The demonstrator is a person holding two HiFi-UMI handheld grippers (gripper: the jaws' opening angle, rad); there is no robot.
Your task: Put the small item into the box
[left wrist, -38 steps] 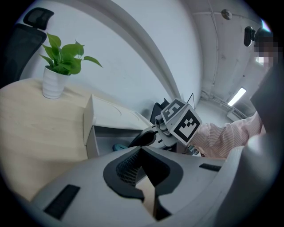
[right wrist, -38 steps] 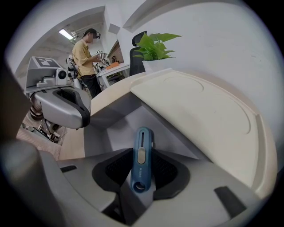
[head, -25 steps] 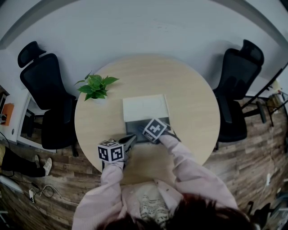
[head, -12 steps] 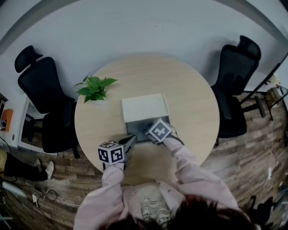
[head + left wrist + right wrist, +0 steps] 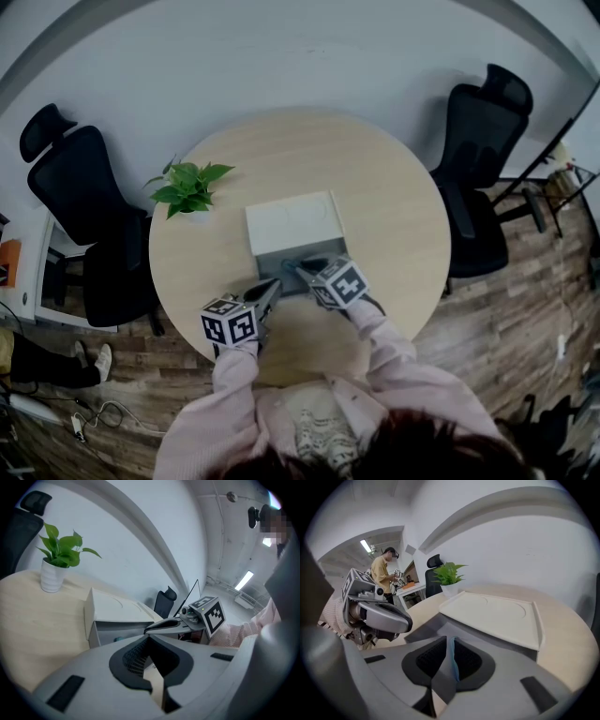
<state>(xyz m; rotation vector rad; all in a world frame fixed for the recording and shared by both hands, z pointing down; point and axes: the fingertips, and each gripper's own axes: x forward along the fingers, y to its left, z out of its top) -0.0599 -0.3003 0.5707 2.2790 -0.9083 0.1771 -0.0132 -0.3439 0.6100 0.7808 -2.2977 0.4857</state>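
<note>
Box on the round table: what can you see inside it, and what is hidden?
Inside the box, a small teal thing shows at the open front. The white lid covers the rest, so anything further back is hidden.

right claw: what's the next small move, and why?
Probably lower the right claw slightly into the box's open grey end, then open it. Its jaws have just been closing and now pinch a thin blue item between the pads. In the head view the tip hangs over that opening, with the white lid covering only the far part.
</note>
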